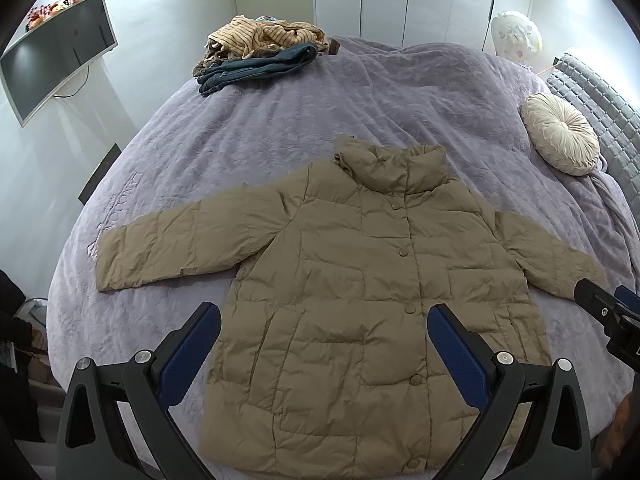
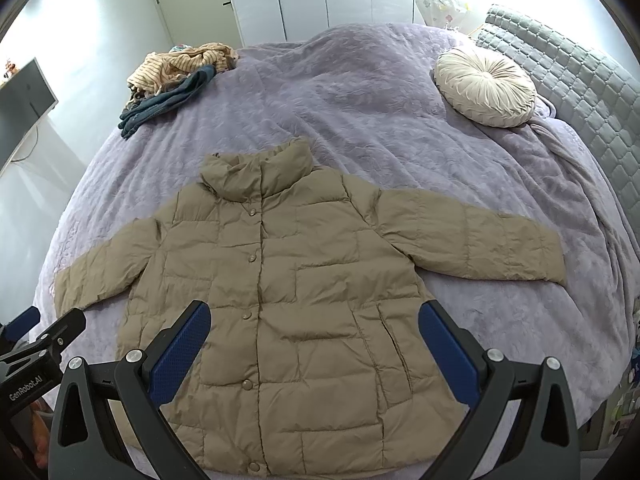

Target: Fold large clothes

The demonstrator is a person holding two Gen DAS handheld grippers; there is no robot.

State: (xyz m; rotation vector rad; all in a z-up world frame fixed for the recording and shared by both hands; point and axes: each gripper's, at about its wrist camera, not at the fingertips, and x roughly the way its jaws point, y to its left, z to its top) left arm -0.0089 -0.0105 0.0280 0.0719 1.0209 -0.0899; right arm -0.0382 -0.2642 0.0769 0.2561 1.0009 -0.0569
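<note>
A tan quilted puffer jacket (image 1: 360, 280) (image 2: 300, 280) lies flat and buttoned on the lilac bedspread (image 1: 280, 120) (image 2: 340, 100), collar away from me, both sleeves spread out sideways. My left gripper (image 1: 324, 320) hovers open above the jacket's lower left half, blue pads wide apart, nothing between them. My right gripper (image 2: 314, 320) hovers open above the lower right half, likewise holding nothing. The right gripper (image 1: 608, 312) also shows at the right edge of the left wrist view, and the left gripper (image 2: 36, 336) at the left edge of the right wrist view.
A heap of other clothes (image 1: 260, 48) (image 2: 176, 76), striped beige and dark blue, sits at the bed's far left corner. A round cream cushion (image 1: 560, 136) (image 2: 484, 84) lies by the grey quilted headboard (image 2: 568, 76). A wall monitor (image 1: 56, 52) hangs on the left.
</note>
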